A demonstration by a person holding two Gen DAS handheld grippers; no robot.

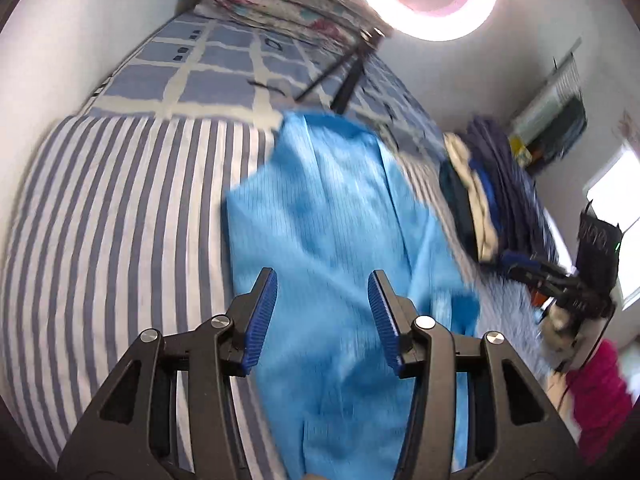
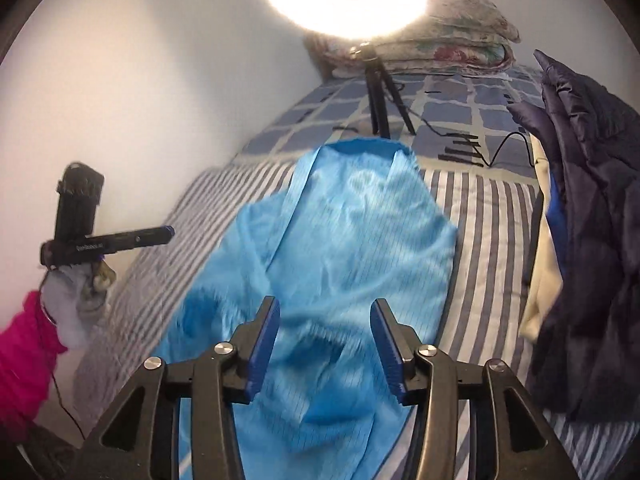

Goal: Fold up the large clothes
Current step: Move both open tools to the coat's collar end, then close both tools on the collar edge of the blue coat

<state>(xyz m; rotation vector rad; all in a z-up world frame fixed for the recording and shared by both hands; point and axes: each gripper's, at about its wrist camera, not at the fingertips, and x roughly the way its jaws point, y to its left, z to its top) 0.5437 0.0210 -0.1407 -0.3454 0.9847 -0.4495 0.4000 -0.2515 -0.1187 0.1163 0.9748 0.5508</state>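
A bright blue garment (image 1: 340, 208) lies spread lengthwise on the striped bed sheet (image 1: 120, 208), rumpled at its near end. My left gripper (image 1: 322, 276) hovers over that near end, open, with nothing between its blue pads. In the right wrist view the same garment (image 2: 344, 232) stretches away toward the checked cover. My right gripper (image 2: 324, 304) is above its near part, open and holding nothing. The left gripper (image 2: 168, 233) also shows from the side at the left there, held by a gloved hand (image 2: 68, 304) with a pink sleeve.
A pile of clothes topped by a dark navy jacket (image 2: 592, 200) sits on the right side of the bed. A ring light on a black tripod (image 2: 378, 92) stands on the checked cover beyond the garment, its cable trailing right. A folded floral quilt (image 2: 452, 48) lies by the wall.
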